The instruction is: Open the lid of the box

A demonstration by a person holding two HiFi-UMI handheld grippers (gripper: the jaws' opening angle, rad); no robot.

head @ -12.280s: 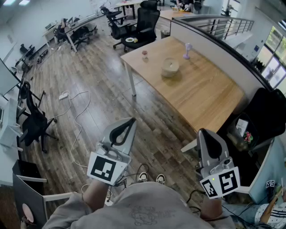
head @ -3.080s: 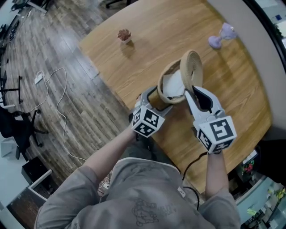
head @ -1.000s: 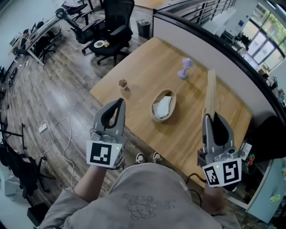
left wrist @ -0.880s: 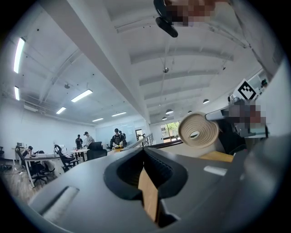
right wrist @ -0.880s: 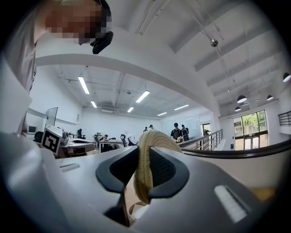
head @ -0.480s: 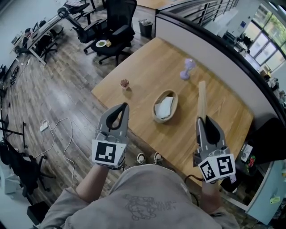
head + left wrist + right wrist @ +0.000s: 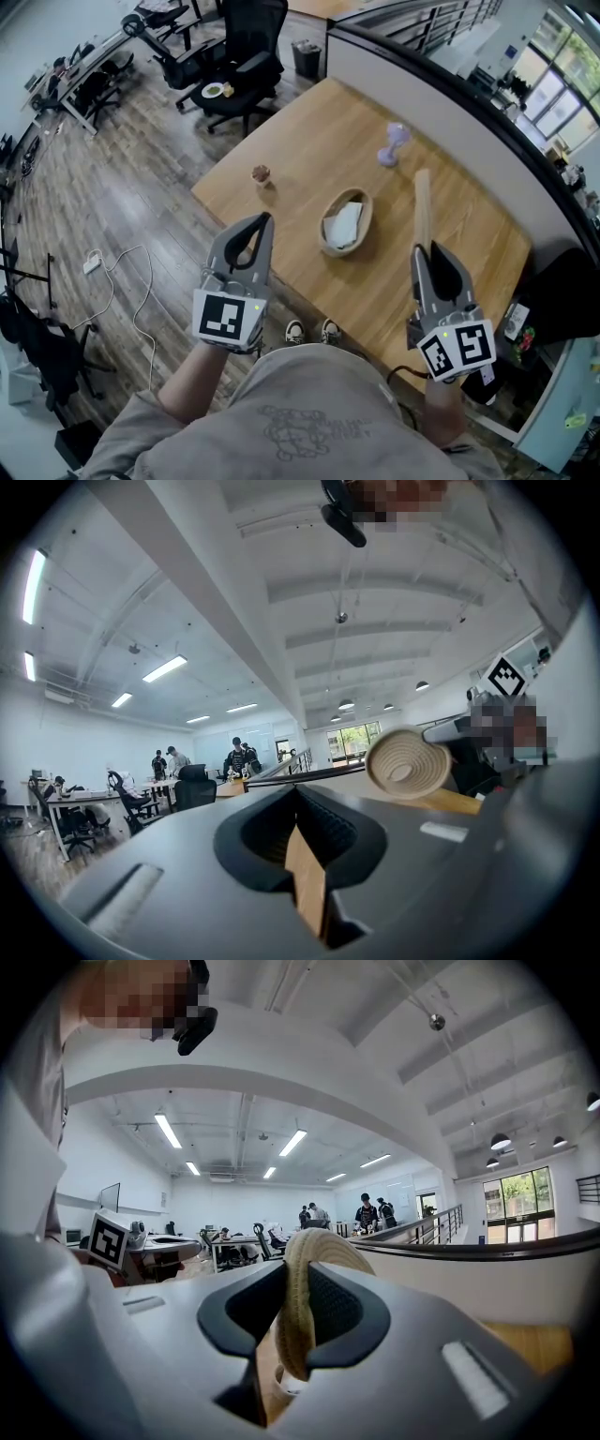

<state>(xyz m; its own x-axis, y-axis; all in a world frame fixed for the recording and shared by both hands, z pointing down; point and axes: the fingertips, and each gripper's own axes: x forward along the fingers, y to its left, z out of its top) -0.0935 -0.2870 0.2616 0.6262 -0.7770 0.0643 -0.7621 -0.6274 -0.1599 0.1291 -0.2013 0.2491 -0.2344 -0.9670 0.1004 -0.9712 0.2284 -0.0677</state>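
A purple trinket [image 7: 388, 144] and small brown pot [image 7: 261, 173] stand on the wooden table [image 7: 319, 131].

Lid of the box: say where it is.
The lid is clamped edge-on in the right gripper, held up at the head view's right, right of the open box on the table.

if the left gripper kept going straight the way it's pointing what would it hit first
Nothing close: the left gripper, jaws shut, aims level above the light wooden table. The way looks free, perhaps until the distant black office chair.

Right claw [image 7: 298, 1286] clamped on woven lid [image 7: 311, 1244], edge-on, upright between jaws.
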